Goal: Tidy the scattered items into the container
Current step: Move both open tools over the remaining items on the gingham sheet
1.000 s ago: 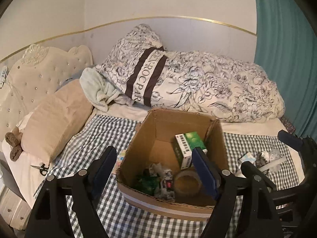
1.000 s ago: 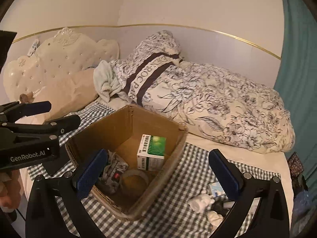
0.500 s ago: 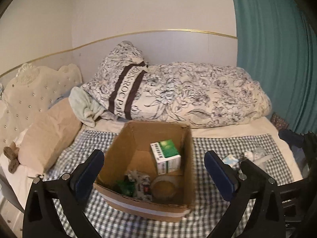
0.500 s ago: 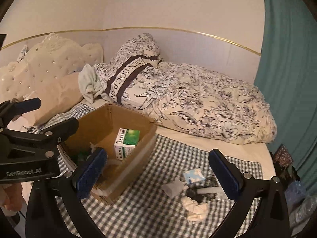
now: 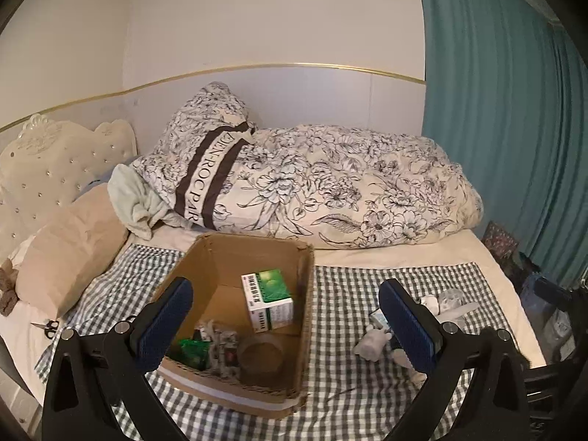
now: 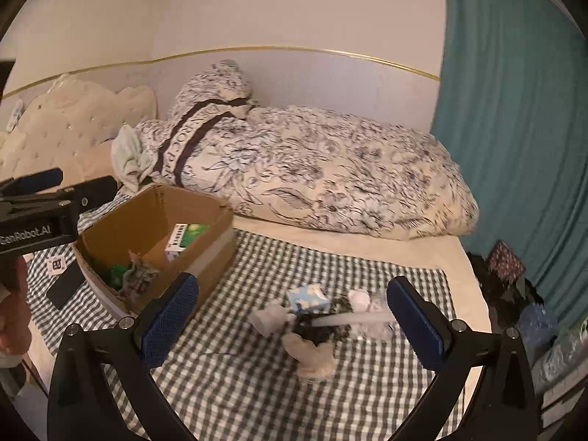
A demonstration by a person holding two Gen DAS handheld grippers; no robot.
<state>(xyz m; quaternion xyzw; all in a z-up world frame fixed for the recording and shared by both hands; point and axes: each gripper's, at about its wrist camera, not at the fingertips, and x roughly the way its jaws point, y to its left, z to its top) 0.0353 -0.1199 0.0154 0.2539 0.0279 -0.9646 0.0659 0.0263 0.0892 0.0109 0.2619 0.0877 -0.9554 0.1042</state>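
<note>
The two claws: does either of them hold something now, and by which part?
Nothing is held. The left claw and the right claw are both open and empty. The loose items lie on the checked cloth beside the cardboard box.

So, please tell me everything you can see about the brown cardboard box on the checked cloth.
The brown cardboard box is open-topped and rectangular, with pale tape along its lower front wall. It sits upright on the grey-and-white checked cloth, in front of the floral duvet. Inside lie a green-and-white carton, a brown tape roll and crumpled wrappers. Neither claw touches it.
</note>
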